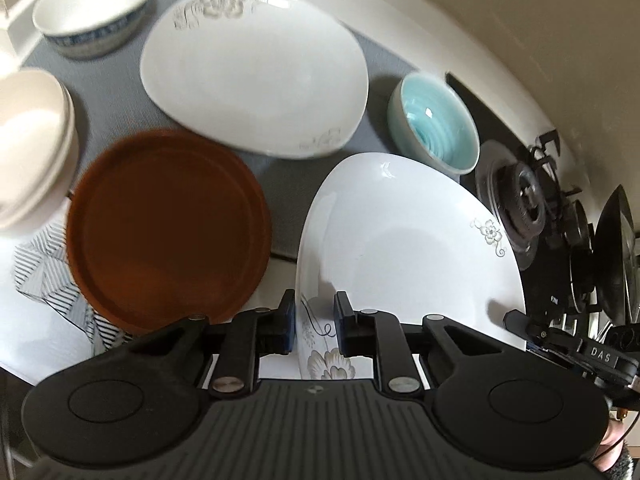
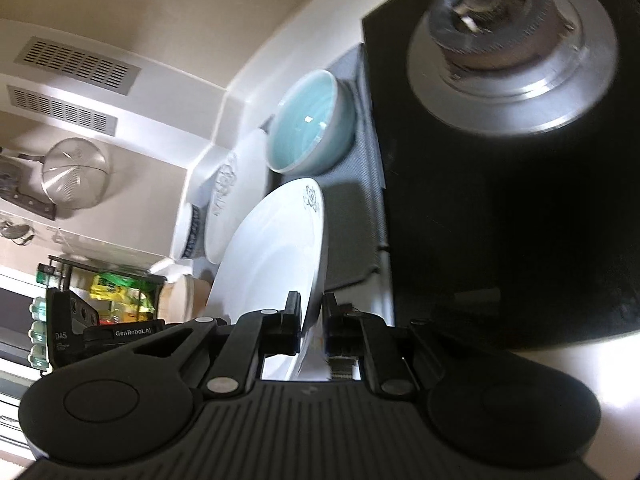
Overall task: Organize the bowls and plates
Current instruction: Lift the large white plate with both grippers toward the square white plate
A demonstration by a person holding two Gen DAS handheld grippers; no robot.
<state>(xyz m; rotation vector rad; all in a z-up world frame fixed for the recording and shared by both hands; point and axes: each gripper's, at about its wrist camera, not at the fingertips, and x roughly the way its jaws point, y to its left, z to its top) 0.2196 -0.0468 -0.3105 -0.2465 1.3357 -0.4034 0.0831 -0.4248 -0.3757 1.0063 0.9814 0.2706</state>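
Both grippers hold one white floral plate (image 1: 412,248) by opposite rims, lifted and tilted above the counter. My left gripper (image 1: 315,320) is shut on its near rim. My right gripper (image 2: 311,320) is shut on its other rim; the plate (image 2: 272,248) shows edge-on there. A second white floral plate (image 1: 256,68) lies on the grey mat (image 1: 104,100) behind. A brown plate (image 1: 168,228) lies to the left. A teal bowl (image 1: 436,124) stands at the right, a blue-patterned white bowl (image 1: 94,12) at the far left, a cream bowl stack (image 1: 32,148) at the left edge.
A black gas hob with a burner (image 1: 524,196) lies right of the mat; its burner (image 2: 512,44) fills the right wrist view. A striped cloth (image 1: 44,264) lies under the brown plate. A strainer (image 2: 76,172) hangs on the wall.
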